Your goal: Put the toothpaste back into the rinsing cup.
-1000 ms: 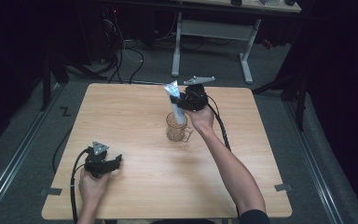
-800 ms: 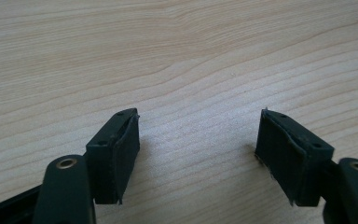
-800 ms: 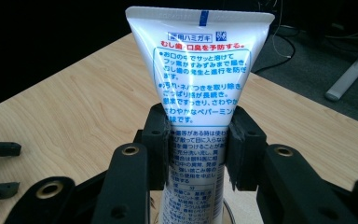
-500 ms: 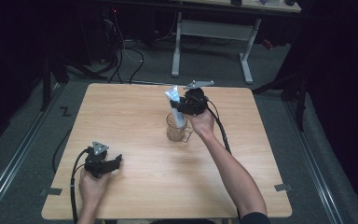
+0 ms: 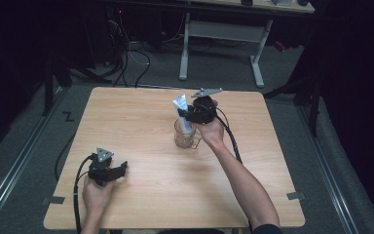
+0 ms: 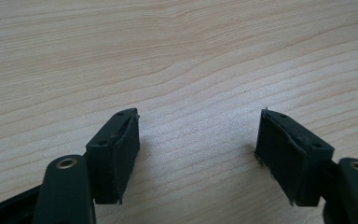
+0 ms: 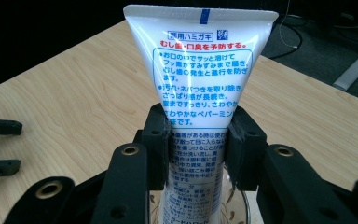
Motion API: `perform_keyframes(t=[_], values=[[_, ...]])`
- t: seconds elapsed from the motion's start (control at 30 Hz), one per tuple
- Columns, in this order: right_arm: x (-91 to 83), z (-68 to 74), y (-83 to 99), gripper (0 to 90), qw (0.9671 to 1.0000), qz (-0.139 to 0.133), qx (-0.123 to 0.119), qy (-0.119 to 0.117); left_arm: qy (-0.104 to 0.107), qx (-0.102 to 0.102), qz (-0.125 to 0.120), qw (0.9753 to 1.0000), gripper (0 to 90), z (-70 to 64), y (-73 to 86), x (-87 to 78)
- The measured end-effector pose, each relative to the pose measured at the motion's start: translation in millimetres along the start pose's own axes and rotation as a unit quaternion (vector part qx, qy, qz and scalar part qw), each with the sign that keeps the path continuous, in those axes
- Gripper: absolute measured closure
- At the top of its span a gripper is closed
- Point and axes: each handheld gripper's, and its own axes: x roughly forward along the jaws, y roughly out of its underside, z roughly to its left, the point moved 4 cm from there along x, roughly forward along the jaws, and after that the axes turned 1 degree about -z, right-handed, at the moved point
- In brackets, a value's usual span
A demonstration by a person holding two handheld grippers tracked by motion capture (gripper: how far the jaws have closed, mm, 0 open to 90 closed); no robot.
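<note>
Light wooden square table (image 5: pixel 141 204) on grey carpeted floor (image 5: pixel 24 146). Dark room beyond. White metal-legged desk (image 5: pixel 257 63) behind; black cables (image 5: pixel 126 48) tangled on floor at far left.

right gripper (image 5: pixel 189 115) | moved right | tube (image 5: pixel 181 108) now more upright in glass (image 5: pixel 185 135)

In the right gripper view, the lower end of the tube (image 7: pixel 198 93) is cut off by the bottom edge, and the glass cup (image 7: pixel 240 205) is mostly hidden behind the right tool (image 7: pixel 198 154).
</note>
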Motion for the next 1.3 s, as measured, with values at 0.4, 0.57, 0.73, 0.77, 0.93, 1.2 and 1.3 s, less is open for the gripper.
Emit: perform_keyframes(t=[0.4, 0.57, 0.73, 0.77, 0.93, 1.2, 1.3], values=[[4.1, 2.8, 9.7, 64.5, 0.9998, 0.015, -0.011, 0.000, 0.000, 0.000, 0.000, 1.0000, 30.2, -0.1, 0.0, 0.0], [5.3, 1.7, 14.3, 64.4, 0.9998, 0.017, -0.013, 0.000, 0.000, 0.000, 0.000, 1.0000, 30.2, -0.1, 0.0, 0.0], [5.1, 0.0, 19.7, 64.3, 0.9997, 0.022, -0.008, 0.001, 0.000, 0.000, 0.000, 1.0000, 30.2, -0.1, 0.0, 0.0], [5.2, -0.5, 20.6, 64.3, 0.9997, 0.023, -0.009, 0.001, 0.000, 0.000, 0.000, 1.0000, 30.2, -0.1, 0.0, 0.0], [5.2, -1.4, 25.3, 64.2, 0.9996, 0.026, -0.006, -0.001, 0.000, 0.000, 0.000, 1.0000, 30.2, -0.1, 0.0, 0.0], [5.4, 0.1, 29.6, 64.1, 0.9994, 0.033, -0.009, -0.002, 0.000, 0.000, 0.000, 1.0000, 30.2, -0.1, 0.0, 0.0], [6.1, 0.5, 30.9, 64.0, 0.9994, 0.033, -0.013, -0.002, 0.000, 0.000, 0.000, 1.0000, 30.2, -0.1, 0.0, 0.0]])
